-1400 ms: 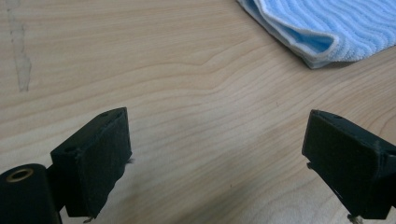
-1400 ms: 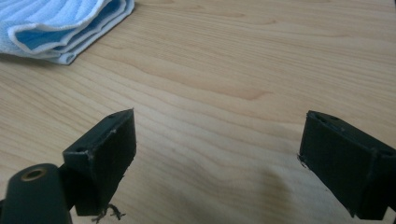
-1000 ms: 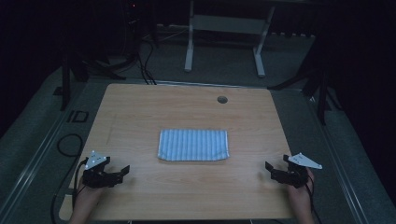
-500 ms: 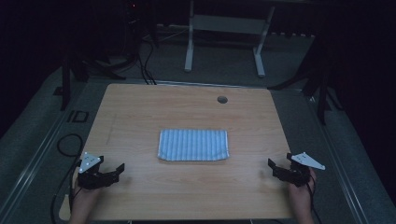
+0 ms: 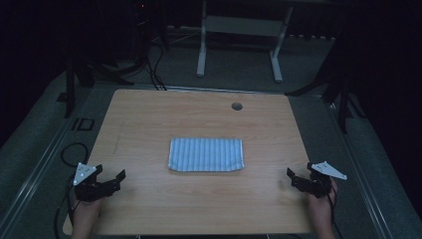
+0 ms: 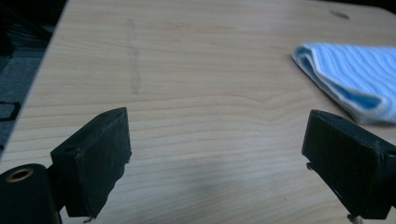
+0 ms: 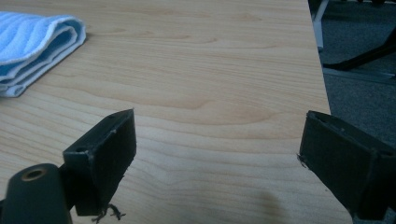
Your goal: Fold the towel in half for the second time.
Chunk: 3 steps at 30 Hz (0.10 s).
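A folded blue-and-white striped cloth [image 5: 206,155] lies flat at the middle of the wooden table [image 5: 149,114]. My left gripper [image 5: 109,177] rests near the front left corner, open and holding nothing, well left of the cloth. My right gripper [image 5: 294,177] sits near the front right edge, open with nothing in it, well right of the cloth. In the left gripper view the cloth [image 6: 355,77] lies ahead to the right of the open gripper [image 6: 217,168]. In the right gripper view the cloth [image 7: 32,44] is at upper left, beyond the open gripper [image 7: 217,163].
A round cable hole [image 5: 237,106] is in the table near its far edge. A white desk frame [image 5: 239,37] stands on the floor behind the table. Cables [image 5: 69,152] trail on the floor at left. The table's right edge [image 7: 322,88] runs close to my right gripper.
Both grippers have drawn back toward the table's front edge and slightly outward. The cloth has not moved.
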Tool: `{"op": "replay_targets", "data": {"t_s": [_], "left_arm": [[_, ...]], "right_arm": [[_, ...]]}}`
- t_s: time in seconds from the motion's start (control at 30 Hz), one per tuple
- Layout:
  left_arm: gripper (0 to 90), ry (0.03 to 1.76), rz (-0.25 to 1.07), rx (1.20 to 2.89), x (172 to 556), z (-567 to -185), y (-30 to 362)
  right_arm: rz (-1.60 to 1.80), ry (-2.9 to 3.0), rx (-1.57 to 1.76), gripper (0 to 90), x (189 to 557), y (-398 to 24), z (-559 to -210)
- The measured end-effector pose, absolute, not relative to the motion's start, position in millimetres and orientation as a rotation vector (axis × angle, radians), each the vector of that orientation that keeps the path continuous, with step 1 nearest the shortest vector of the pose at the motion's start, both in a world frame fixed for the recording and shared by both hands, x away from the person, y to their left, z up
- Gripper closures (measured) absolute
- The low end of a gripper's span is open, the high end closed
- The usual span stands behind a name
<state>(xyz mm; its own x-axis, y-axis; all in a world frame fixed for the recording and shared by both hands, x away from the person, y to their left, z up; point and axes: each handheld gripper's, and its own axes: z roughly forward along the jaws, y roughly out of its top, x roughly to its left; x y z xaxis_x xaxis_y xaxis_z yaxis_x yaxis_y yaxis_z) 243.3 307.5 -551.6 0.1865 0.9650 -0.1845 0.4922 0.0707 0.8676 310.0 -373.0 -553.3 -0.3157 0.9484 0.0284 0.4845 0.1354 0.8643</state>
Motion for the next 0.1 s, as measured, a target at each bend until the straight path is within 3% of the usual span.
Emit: {"op": "replay_targets", "data": {"t_s": [0.1], "left_arm": [[8.3,1.45,0.662,1.524,242.3,-551.0,311.2]], "right_arm": [[1.102,1.872,1.375,10.6,309.9,-373.1,-553.6]]}}
